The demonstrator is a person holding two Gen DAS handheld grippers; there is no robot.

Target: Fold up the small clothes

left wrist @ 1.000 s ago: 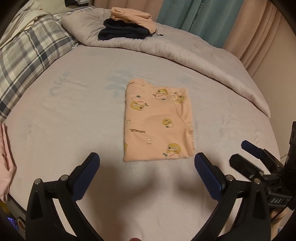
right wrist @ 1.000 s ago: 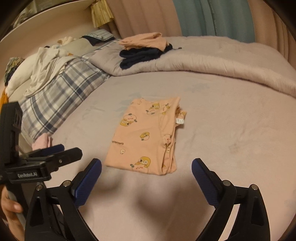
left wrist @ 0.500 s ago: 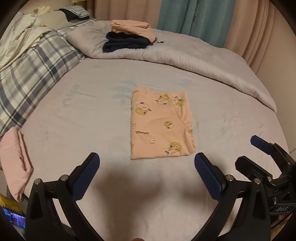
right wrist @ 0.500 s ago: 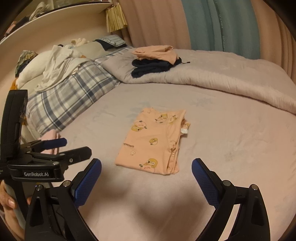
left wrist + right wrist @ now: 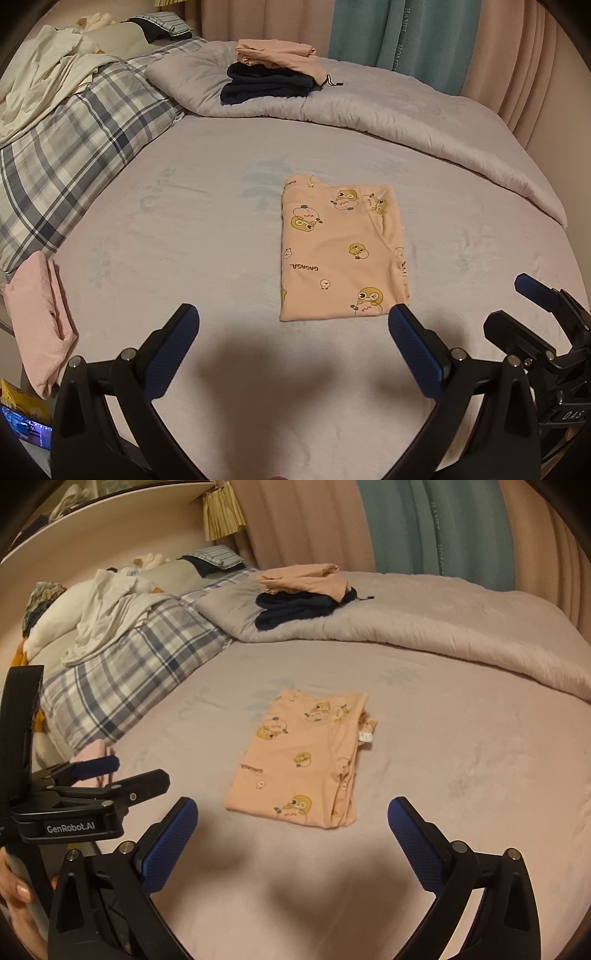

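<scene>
- On the bed sheet point(image 5: 184, 229), mid-scene, the folded peach garment point(image 5: 340, 251) lies flat as a neat rectangle, cartoon print up, unchanged in shape from the earlier frames.
- Compared with a second ago, both cameras have drawn back and risen: the garment sits farther from the fingers, and more of the far bedding and curtains point(image 5: 373, 33) is in view.
- Left gripper point(image 5: 291, 339): jaws spread wide, nothing between them, blue pads clear of the cloth; the right pad's tip overlaps the garment's near right corner in the picture, contact not confirmed.
- Right gripper point(image 5: 291, 830): jaws likewise spread wide and empty, held near and apart from the garment's near edge.
- Left wrist view alone shows a folded pink cloth point(image 5: 40, 321) at the near left edge of the bed, newly revealed since the earliest frame, and the right gripper at the right border.
- Right wrist view alone shows the garment's white label point(image 5: 366, 736) sticking out on its right side, the stacked layers along that edge, and a hand point(image 5: 16, 904) gripping the left tool's handle at the left border.
- Both views show a pile of folded clothes point(image 5: 273, 74), peach over dark navy, on the grey duvet point(image 5: 406, 118) at the far side, with a plaid pillow point(image 5: 74, 147) on the left.
</scene>
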